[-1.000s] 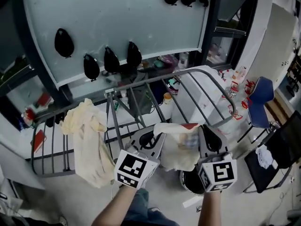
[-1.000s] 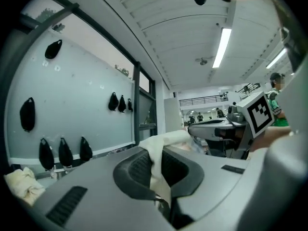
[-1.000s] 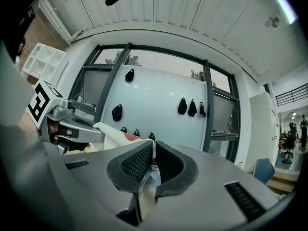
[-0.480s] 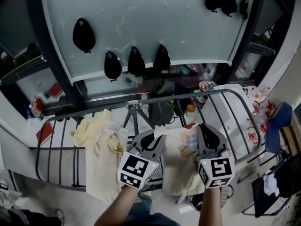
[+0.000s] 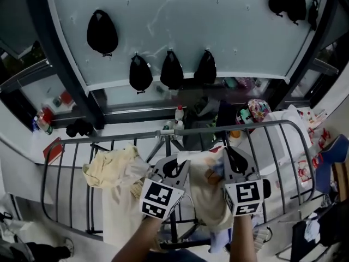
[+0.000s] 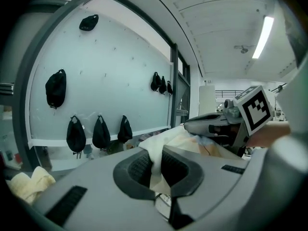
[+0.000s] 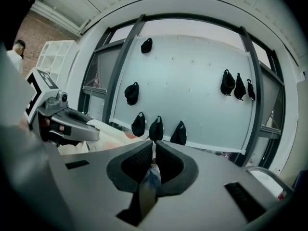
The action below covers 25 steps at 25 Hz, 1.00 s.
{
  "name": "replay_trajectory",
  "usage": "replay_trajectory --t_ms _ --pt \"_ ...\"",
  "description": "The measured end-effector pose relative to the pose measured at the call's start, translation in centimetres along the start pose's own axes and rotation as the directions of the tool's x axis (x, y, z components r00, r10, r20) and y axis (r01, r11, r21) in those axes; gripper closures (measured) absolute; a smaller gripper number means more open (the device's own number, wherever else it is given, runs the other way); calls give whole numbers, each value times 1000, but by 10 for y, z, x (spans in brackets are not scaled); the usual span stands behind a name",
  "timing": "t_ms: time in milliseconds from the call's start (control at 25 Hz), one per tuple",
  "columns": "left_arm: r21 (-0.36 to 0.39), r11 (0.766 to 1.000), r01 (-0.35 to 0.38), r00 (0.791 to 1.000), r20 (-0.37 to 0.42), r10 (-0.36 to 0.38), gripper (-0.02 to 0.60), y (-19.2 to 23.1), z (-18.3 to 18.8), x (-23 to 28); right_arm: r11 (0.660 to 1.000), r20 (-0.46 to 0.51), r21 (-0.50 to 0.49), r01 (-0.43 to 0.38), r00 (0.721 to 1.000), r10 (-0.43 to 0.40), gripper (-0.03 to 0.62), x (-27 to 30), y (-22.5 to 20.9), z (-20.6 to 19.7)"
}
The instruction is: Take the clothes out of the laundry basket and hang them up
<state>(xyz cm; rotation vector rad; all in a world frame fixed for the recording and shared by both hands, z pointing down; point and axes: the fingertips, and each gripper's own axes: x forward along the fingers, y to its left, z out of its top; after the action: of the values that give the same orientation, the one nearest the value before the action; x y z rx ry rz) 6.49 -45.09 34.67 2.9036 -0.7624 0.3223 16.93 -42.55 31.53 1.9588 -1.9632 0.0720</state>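
While you stand over the drying rack [image 5: 98, 138], its left part carries a pale yellow garment [image 5: 117, 171], bunched over the bars and hanging down below them. Just right of it, your left hand-held gripper [image 5: 175, 165] is clamped on the upper left corner of a white printed garment [image 5: 210, 187]. That gripper's own view shows white cloth pinched between closed jaws.

The white printed garment spreads between your two hands. Its top edge is roughly level and lies on your side of the rack's far rail, and the rest hangs down between the two marker cubes. Whether it touches the bars you cannot tell.

Your right hand-held gripper [image 5: 234, 158] is closed on the garment's upper right corner, with a thin fold of bluish cloth nipped between its pads.

Beyond the rack a white bottle [image 5: 179, 113] stands by the window frame. Above it three black bags [image 5: 172, 70] hang in a row on the pale wall panel [image 5: 218, 26], with others hung apart from them. At the far right edge sits a blue chair [image 5: 337, 149].
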Motion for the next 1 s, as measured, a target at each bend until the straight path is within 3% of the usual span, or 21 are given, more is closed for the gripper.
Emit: replay_trajectory --t_ms 240,600,1000 --pt "3 1000 -3 995 -95 3 552 9 -33 19 1000 -98 -10 -10 995 9 566 29 3 -36" --pt "-18 1000 12 982 -189 -15 549 3 -57 27 999 -150 -30 29 988 -33 543 33 -2 -53" --pt "-25 1000 -14 969 -247 8 305 3 -64 21 996 -147 -14 91 985 -92 416 23 -12 -50"
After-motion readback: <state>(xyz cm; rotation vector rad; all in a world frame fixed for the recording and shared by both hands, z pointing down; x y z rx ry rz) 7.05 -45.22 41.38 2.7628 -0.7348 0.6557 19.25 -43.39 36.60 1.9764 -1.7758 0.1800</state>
